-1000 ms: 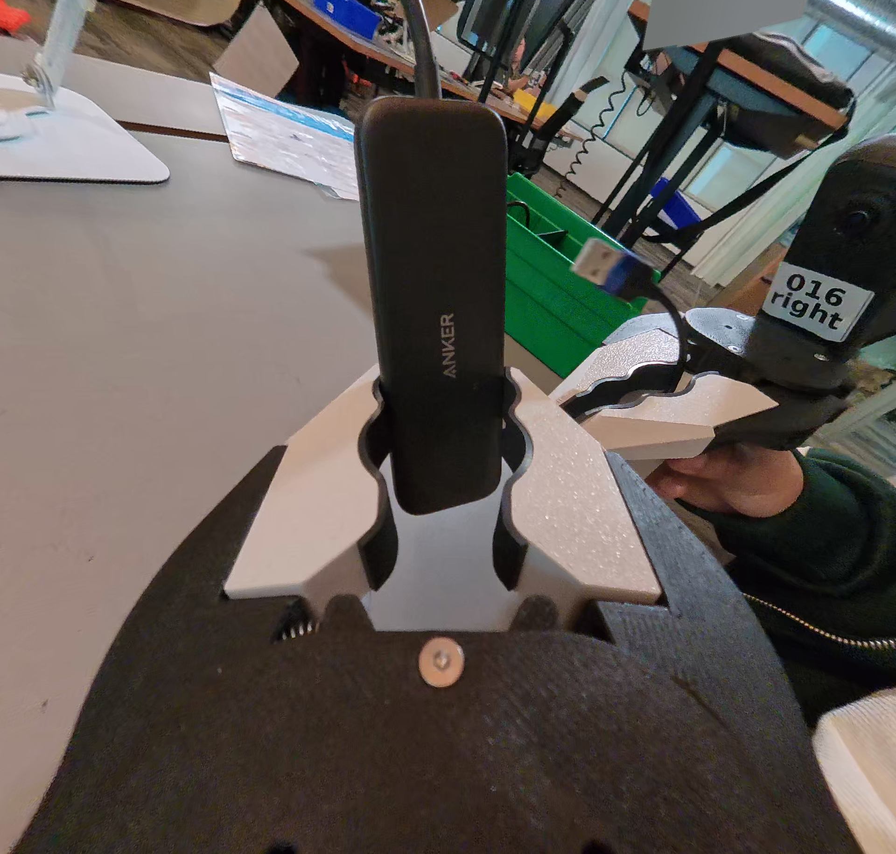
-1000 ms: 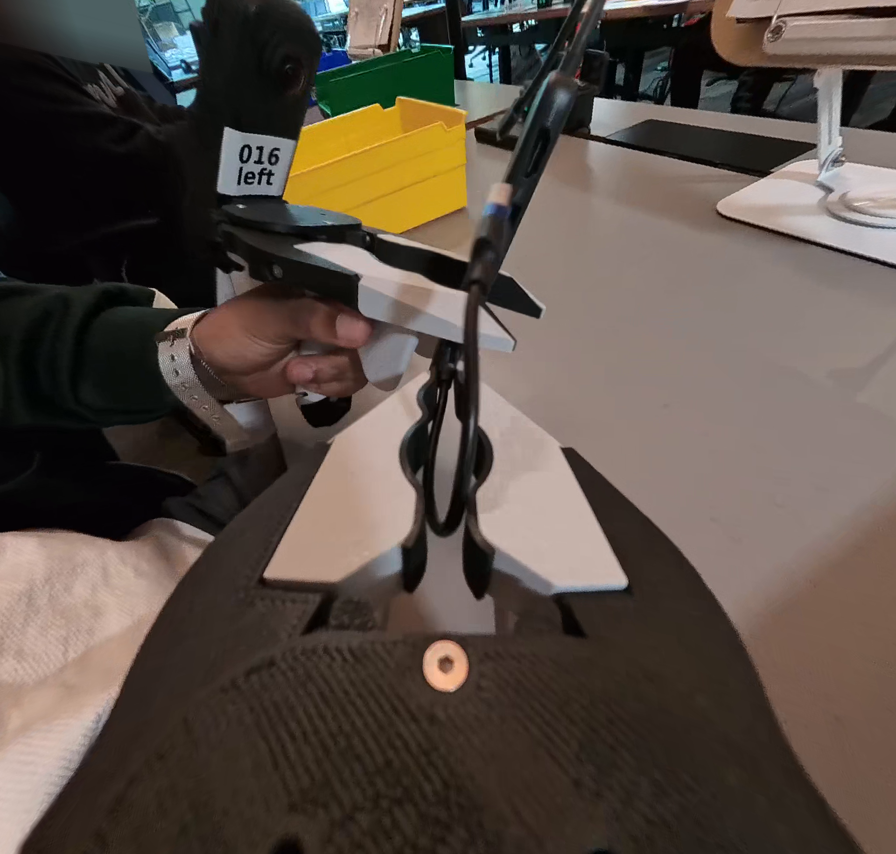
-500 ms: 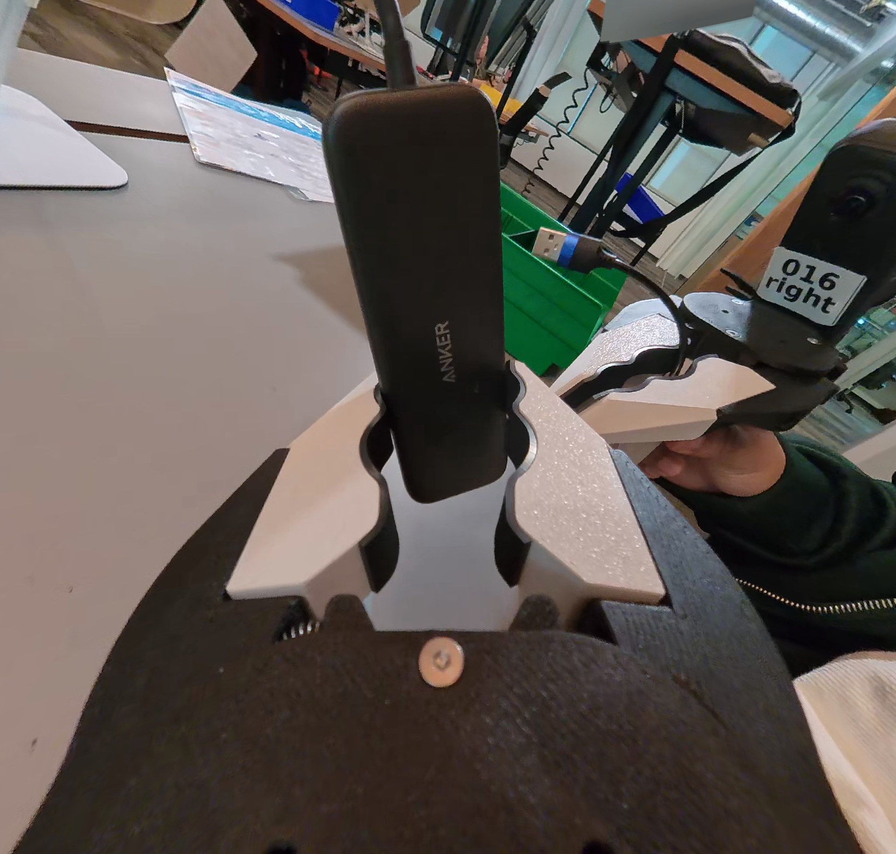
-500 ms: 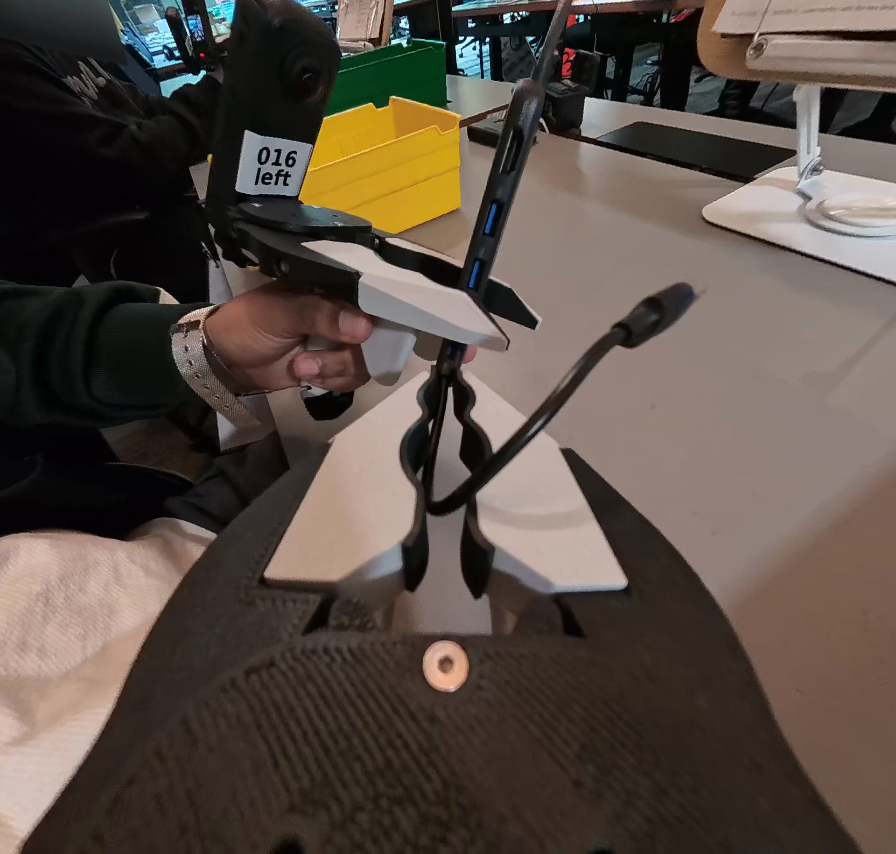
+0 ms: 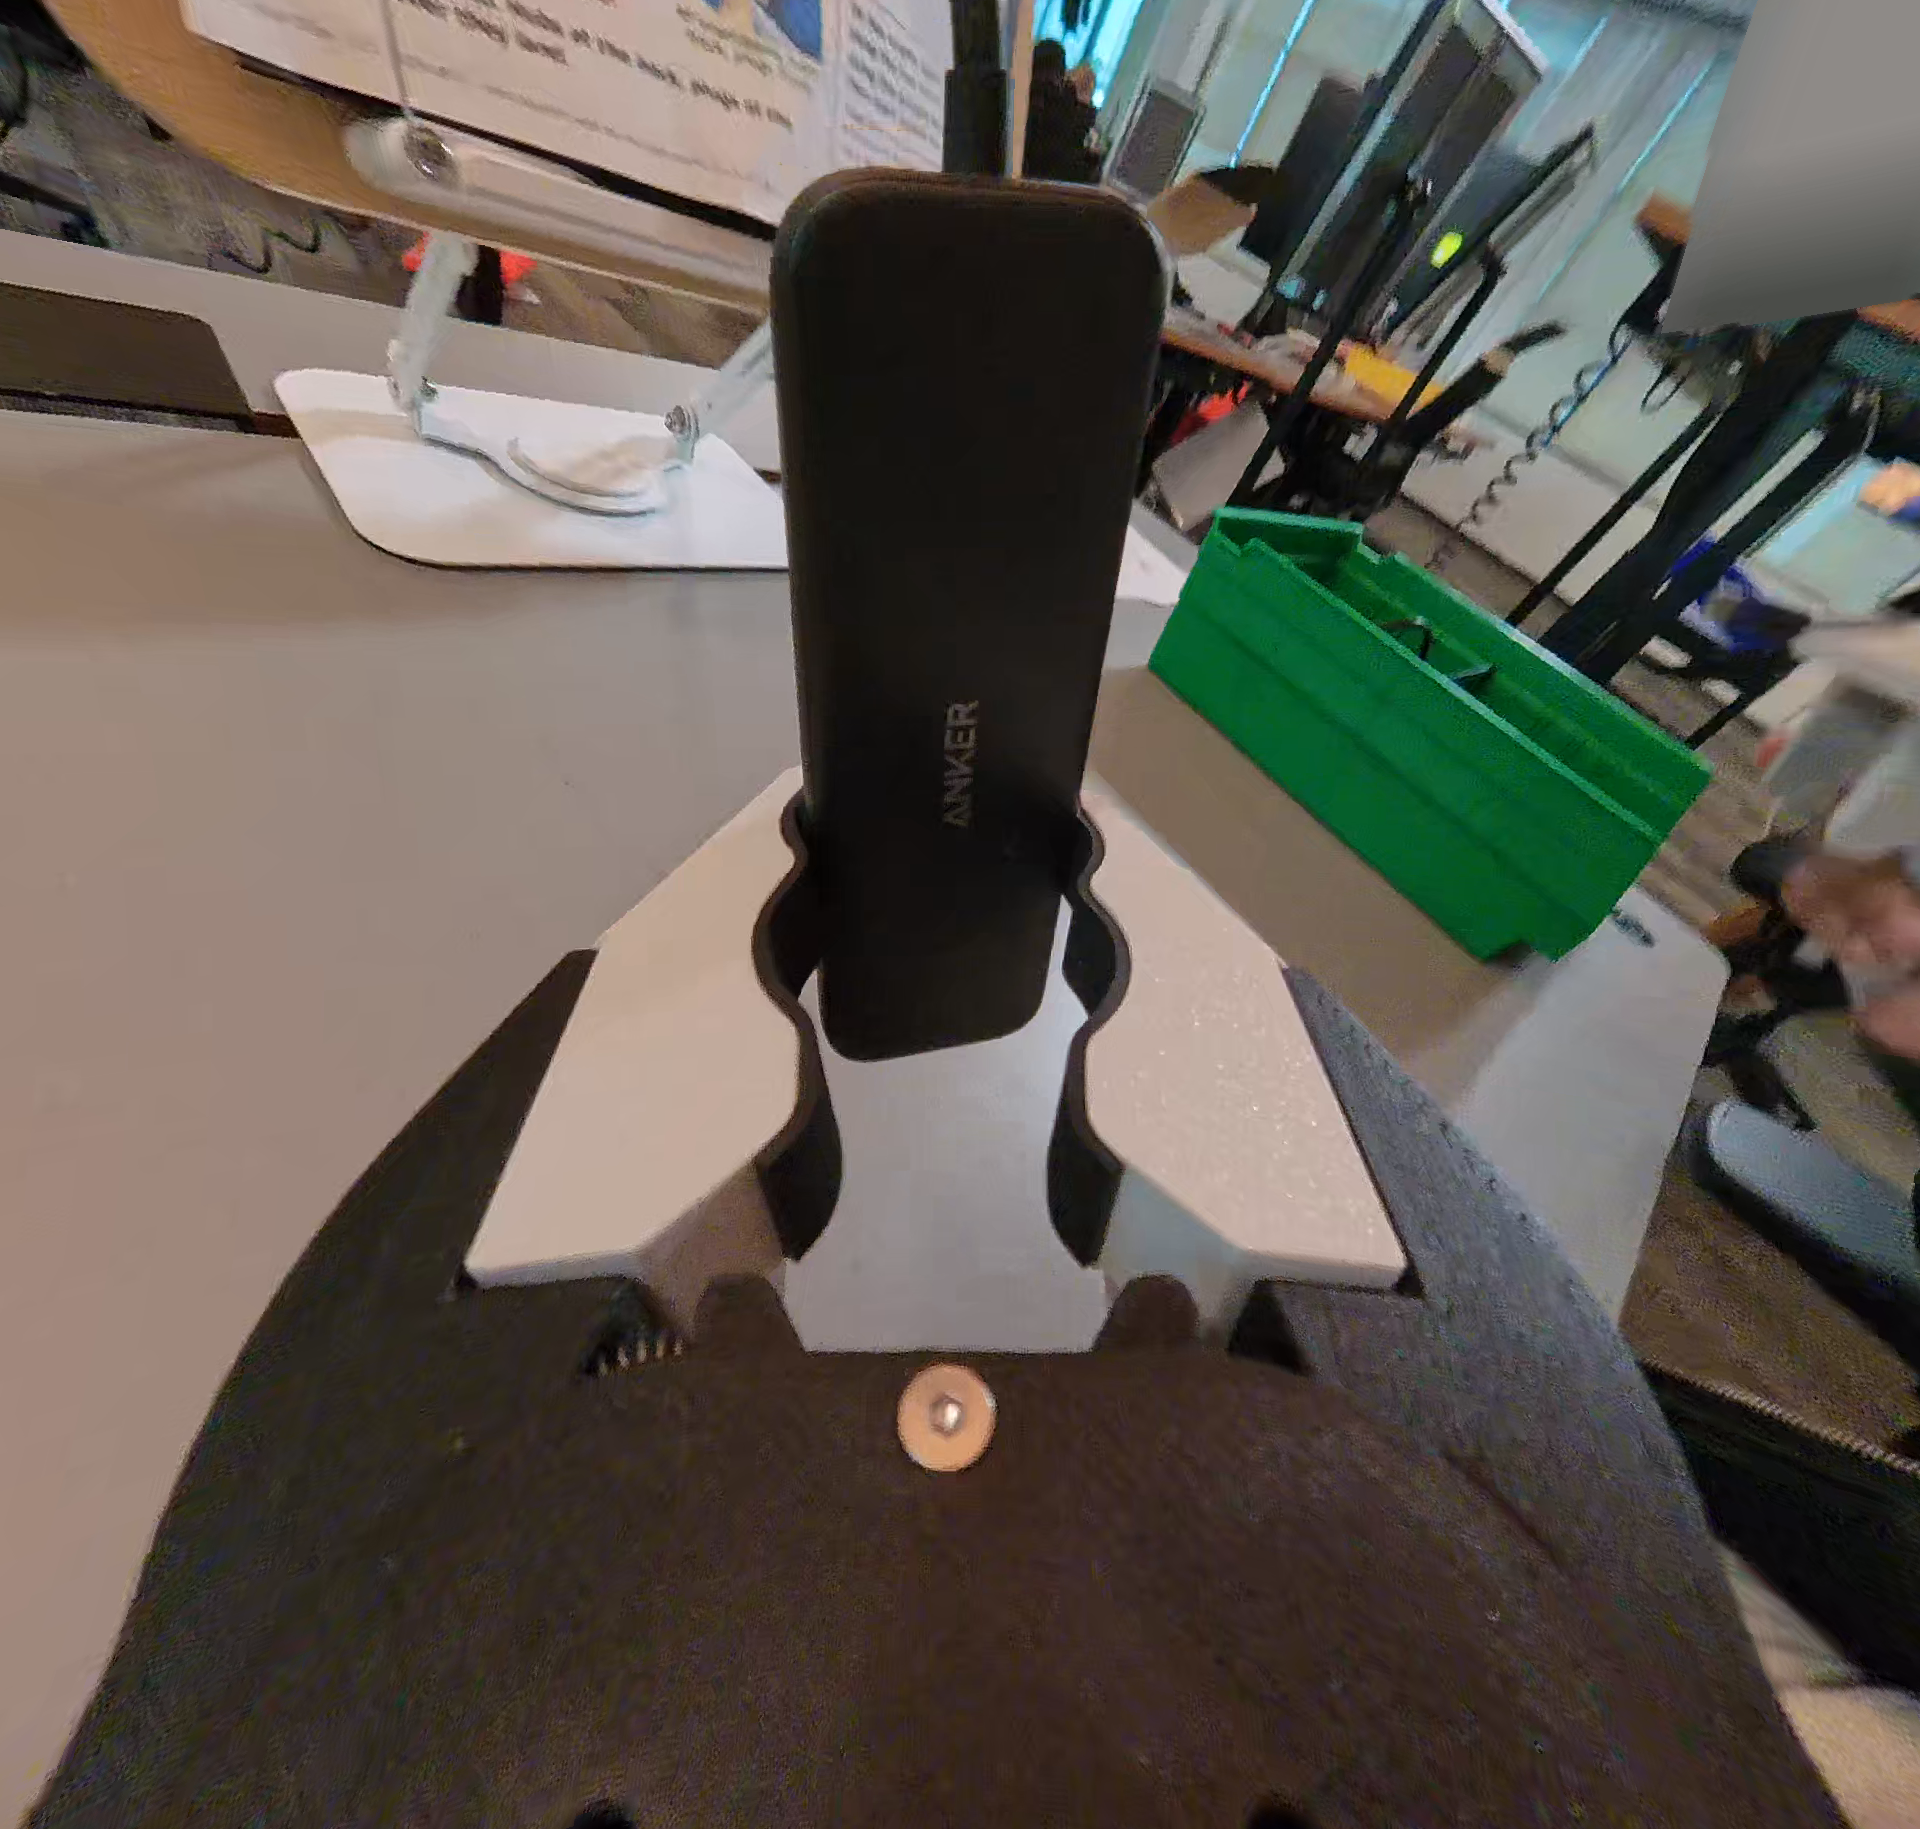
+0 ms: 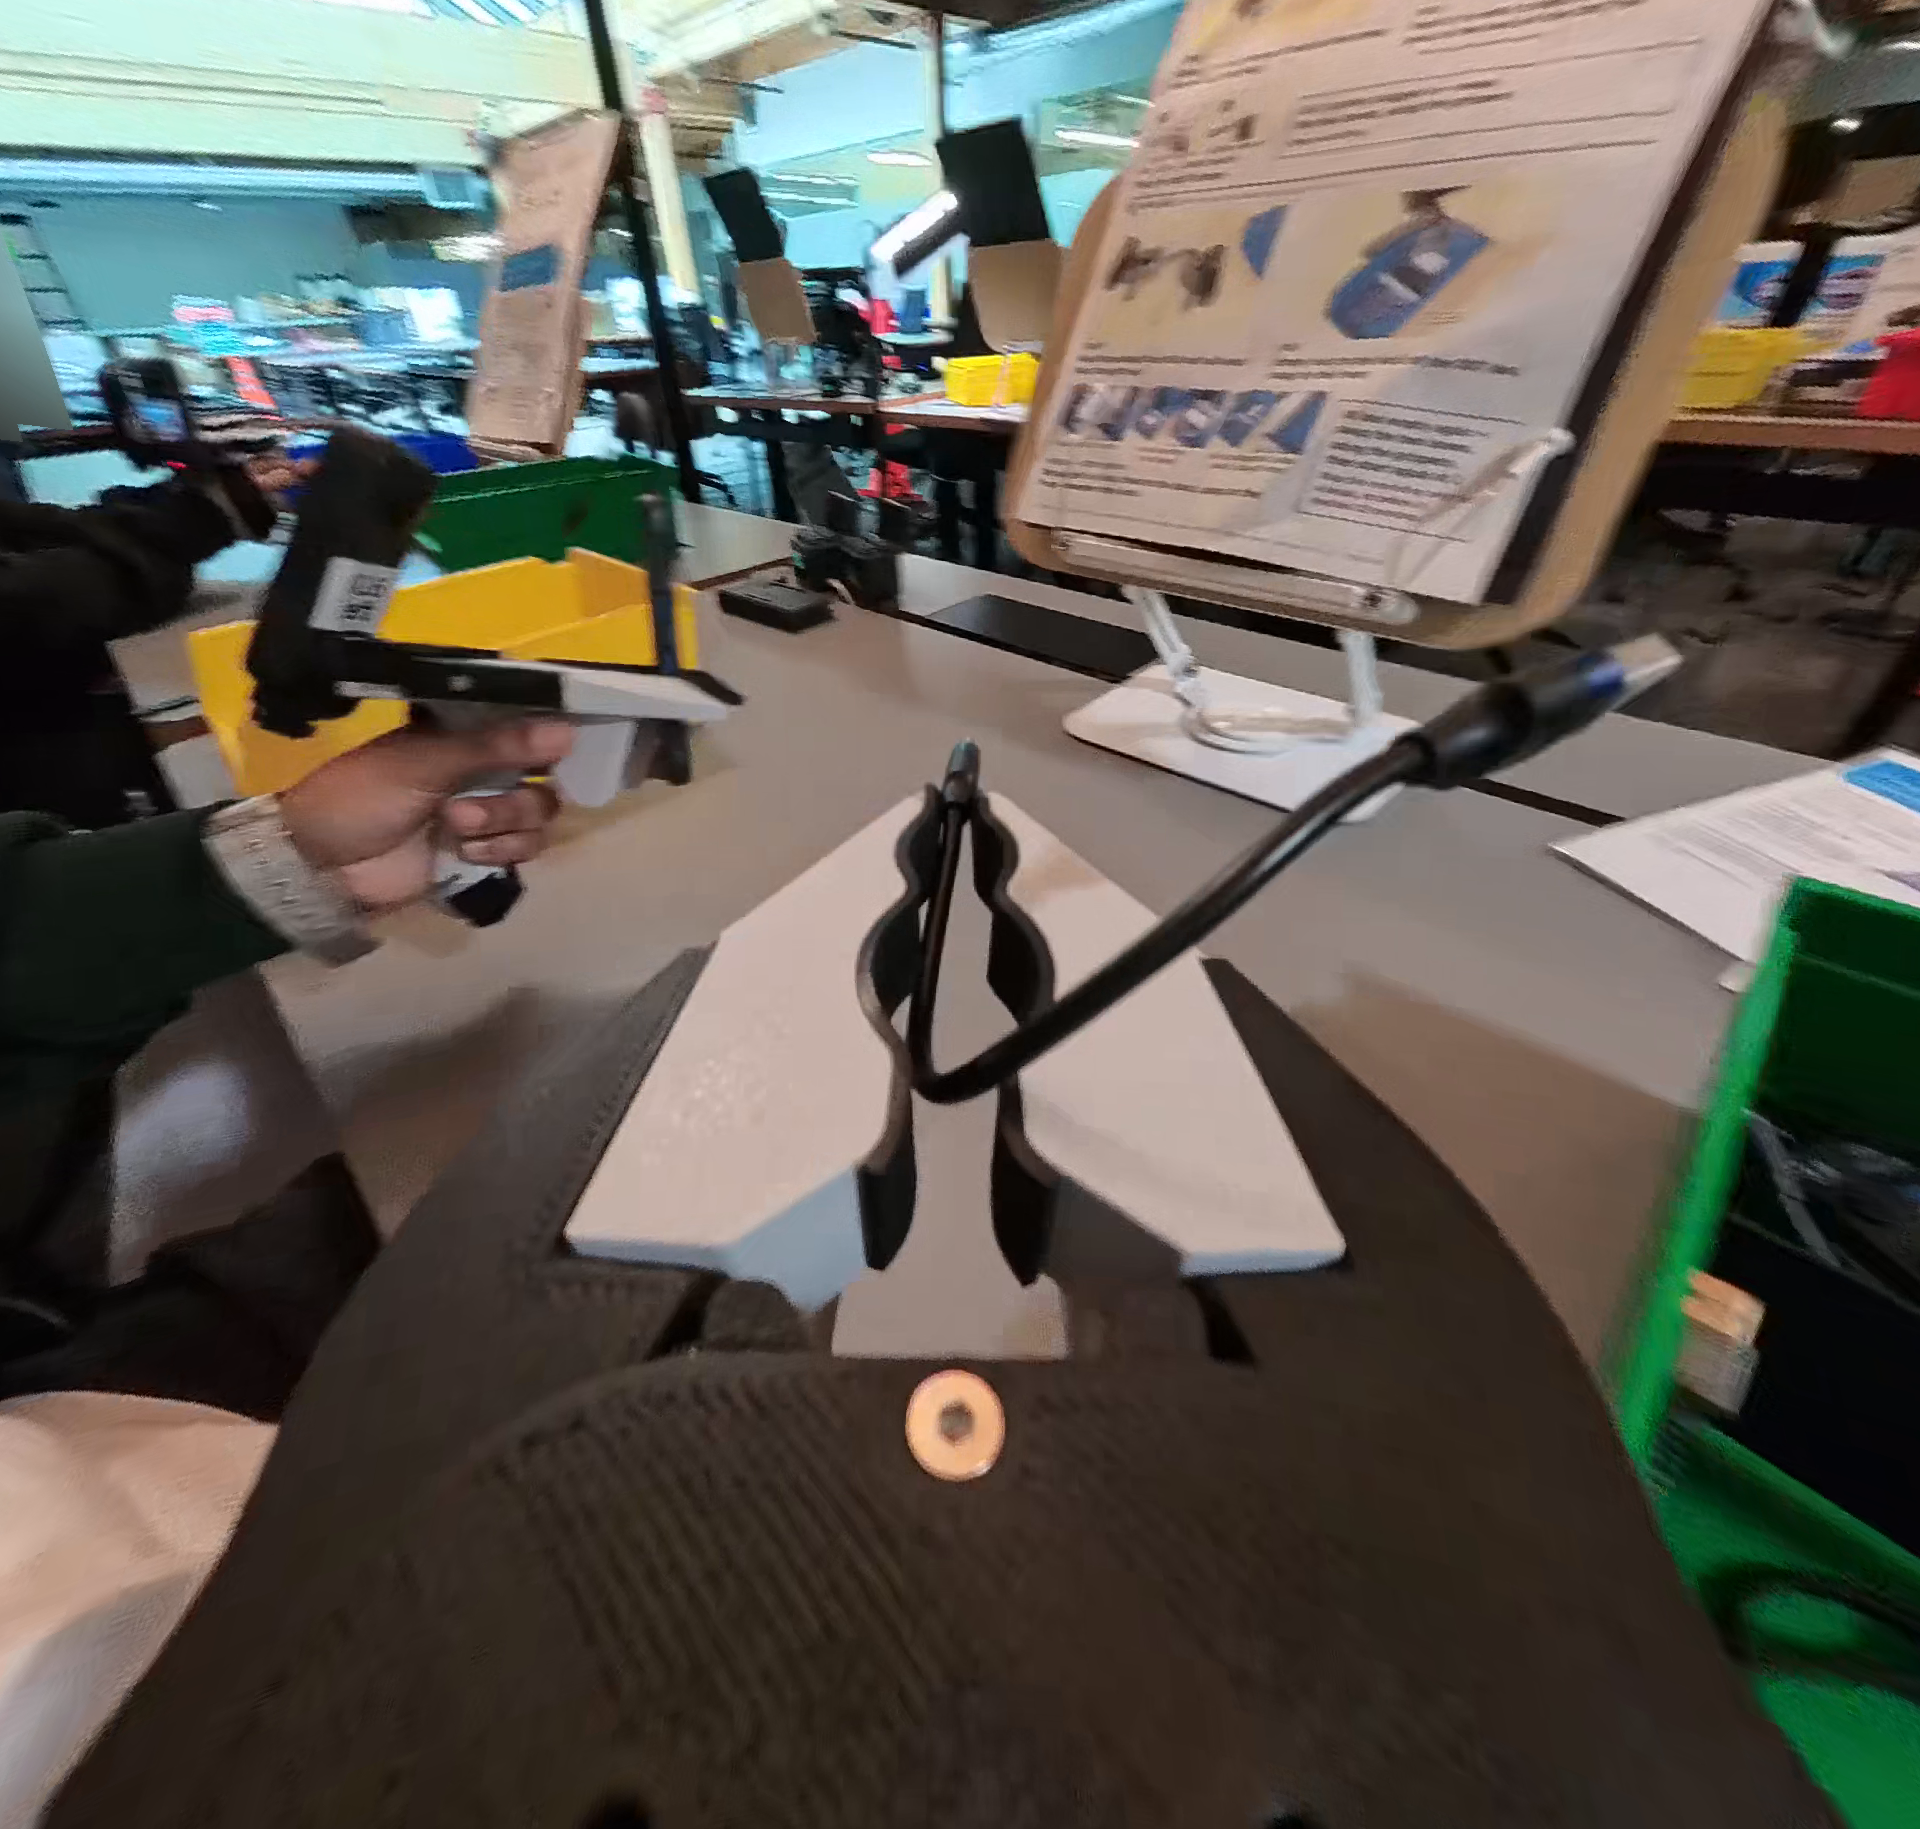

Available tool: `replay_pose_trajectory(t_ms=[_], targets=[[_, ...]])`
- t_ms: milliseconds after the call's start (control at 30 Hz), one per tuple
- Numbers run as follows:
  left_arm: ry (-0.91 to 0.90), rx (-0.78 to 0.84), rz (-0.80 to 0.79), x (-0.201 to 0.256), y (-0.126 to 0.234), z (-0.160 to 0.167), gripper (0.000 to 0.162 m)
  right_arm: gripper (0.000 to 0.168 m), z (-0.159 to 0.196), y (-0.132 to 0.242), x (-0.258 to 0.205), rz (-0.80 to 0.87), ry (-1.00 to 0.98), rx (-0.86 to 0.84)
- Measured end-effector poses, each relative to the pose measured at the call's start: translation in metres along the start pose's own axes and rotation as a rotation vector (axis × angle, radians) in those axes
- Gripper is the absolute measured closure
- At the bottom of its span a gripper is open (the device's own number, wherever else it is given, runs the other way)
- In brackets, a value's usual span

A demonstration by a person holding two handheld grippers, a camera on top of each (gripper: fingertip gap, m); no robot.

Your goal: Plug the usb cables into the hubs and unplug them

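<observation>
Right gripper (image 6: 958, 803), clamping the USB cable (image 6: 1132, 948), had swung its plug (image 6: 1590, 683) toward two o'clock, away from the hub (image 5: 961, 574) gripped by the left gripper (image 5: 940, 844): unplugged.

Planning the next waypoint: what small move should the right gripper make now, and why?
Probably lower the USB cable into the green bin at its right: the right gripper pinches it unplugged, plug in the air, apart from the hub in the left gripper.

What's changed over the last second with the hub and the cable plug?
The right gripper swung away to the right, carrying the USB cable so its plug now points away from the black USB hub instead of at its ports. Unchanged: the left gripper holds the hub upright; nothing was plugged in or released.
</observation>
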State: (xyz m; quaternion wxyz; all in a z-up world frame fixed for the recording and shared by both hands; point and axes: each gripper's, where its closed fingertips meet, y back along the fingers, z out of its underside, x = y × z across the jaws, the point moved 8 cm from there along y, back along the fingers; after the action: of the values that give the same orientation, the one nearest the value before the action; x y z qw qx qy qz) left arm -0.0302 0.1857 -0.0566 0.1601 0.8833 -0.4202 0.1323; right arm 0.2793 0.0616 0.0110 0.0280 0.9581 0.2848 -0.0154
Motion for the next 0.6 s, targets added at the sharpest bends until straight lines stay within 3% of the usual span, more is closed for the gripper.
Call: replay_pose_trajectory(t_ms=[200,333,400,500,600], targets=[[-0.084,-0.063,-0.002,0.005,-0.009,0.016,0.118,0.163,0.010,0.066,0.102,0.328,-0.163,0.077],[-0.140,-0.085,0.006,0.009,-0.013,0.022,0.118,0.161,0.035,0.093,0.143,0.420,-0.349,0.102],[-0.153,-0.095,0.016,0.012,-0.015,0.025,0.118,0.153,0.053,0.089,0.151,0.388,-0.488,0.082],[-0.179,-0.105,0.026,0.017,-0.018,0.027,0.118,0.103,0.073,0.075,0.152,0.236,-0.760,0.060],[-0.189,-0.117,0.049,0.022,-0.022,0.028,0.118,0.090,0.074,0.076,0.147,0.016,-1.050,0.262]])
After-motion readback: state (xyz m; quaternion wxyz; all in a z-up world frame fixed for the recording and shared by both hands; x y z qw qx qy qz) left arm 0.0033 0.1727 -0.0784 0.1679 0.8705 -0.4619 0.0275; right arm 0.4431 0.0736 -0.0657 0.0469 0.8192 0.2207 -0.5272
